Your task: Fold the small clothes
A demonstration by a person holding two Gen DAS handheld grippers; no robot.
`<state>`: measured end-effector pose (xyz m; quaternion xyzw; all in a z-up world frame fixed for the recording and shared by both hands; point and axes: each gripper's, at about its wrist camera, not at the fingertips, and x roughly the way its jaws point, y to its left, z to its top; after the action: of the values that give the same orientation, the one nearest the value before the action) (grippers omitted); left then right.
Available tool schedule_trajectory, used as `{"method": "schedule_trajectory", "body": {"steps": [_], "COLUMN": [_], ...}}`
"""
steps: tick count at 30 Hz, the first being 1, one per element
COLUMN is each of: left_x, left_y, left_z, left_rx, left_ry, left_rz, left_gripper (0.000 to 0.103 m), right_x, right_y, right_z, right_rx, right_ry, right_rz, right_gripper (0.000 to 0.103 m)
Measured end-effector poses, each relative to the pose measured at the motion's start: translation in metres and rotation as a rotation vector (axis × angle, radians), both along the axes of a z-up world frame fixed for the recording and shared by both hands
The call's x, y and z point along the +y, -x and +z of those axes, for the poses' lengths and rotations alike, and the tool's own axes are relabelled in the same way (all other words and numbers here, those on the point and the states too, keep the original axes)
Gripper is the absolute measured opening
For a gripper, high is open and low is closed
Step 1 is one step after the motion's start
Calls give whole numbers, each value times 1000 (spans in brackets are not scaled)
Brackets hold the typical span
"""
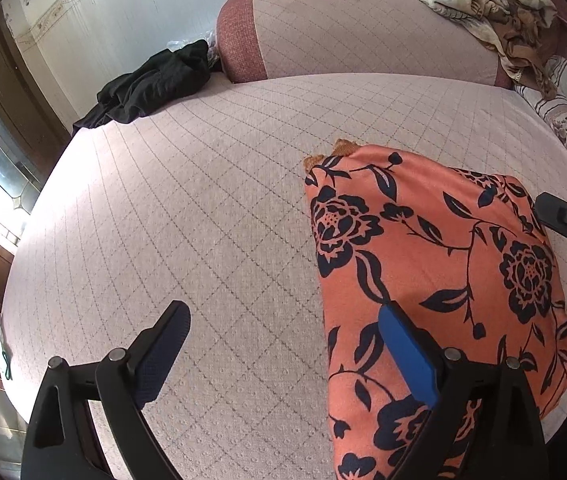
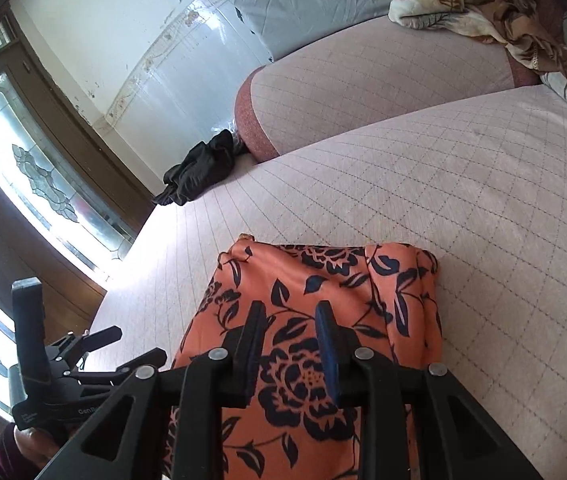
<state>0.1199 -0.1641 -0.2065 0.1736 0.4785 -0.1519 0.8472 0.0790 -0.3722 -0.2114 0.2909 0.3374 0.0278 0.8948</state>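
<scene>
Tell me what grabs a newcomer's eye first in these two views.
The orange floral garment stands out, lying folded on the pale quilted bed just below both grippers. Next comes the black garment, crumpled at the bed's far left corner beside the bolster. A patterned blanket is heaped at the far right.

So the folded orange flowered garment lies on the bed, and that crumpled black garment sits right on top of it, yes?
Not quite. The black garment lies apart from it, at the bed's far edge beside the bolster, as the left wrist view shows. The folded orange flowered garment does lie on the bed.
</scene>
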Motion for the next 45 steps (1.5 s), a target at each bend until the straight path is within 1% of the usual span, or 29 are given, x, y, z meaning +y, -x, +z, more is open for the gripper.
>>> {"method": "schedule_trajectory", "body": {"steps": [1,2,5,6,10,13,17,20,22,24,28,31,32,34,36,37,39,42,45], "left_x": [-3,-6,-7,-6,3,13,30,39,41,44,44,41,42,44,45,46,50,56,60], "left_y": [-1,1,0,0,2,8,13,19,25,30,38,42,43,43,40,38,36,33,25], "left_z": [-4,-9,-20,-21,-13,2,22,30,31,28,7,-16,-20,-20,-19,-16,-9,2,12], "left_rx": [18,30,55,63,77,36,-1,-34,-45,-42,11,62,56,53,72,68,43,-3,-29], "left_ry": [3,2,10,20,56,85,132,136,131,128,119,87,91,114,129,136,150,163,185], "left_rz": [3,6,18,27,35,33,51,48,35,22,-2,-26,-24,-24,-28,-27,-28,-18,1], "left_gripper": [95,95,95,95,95,95,95,95,95,95,95,95,95,95,95,95,95,95,95], "right_x": [-3,-5,-7,-9,-18,-23,-28,-31,-31,-26,-10,4,6,8,8,6,2,-5,-18], "right_y": [-6,-10,-15,-15,-7,2,17,30,36,40,44,44,45,43,38,38,38,44,51], "right_z": [-5,-11,-34,-38,-34,-29,-17,-10,-5,1,6,2,-3,-20,-43,-47,-42,-32,-22], "right_rx": [19,42,121,121,73,33,-13,-48,-73,-104,-138,-103,-78,-3,102,99,78,5,-60], "right_ry": [-17,-31,-92,-105,-147,-144,-111,-98,-95,-89,-120,-101,-114,-163,-211,-219,-233,-224,-235], "right_rz": [-7,-16,5,1,-15,-48,-85,-106,-99,-65,23,56,60,57,56,50,49,16,-27], "right_gripper": [57,66,66,66,66,66,66,66,66,64,58,58,58,58,59,59,58,59,59]}}
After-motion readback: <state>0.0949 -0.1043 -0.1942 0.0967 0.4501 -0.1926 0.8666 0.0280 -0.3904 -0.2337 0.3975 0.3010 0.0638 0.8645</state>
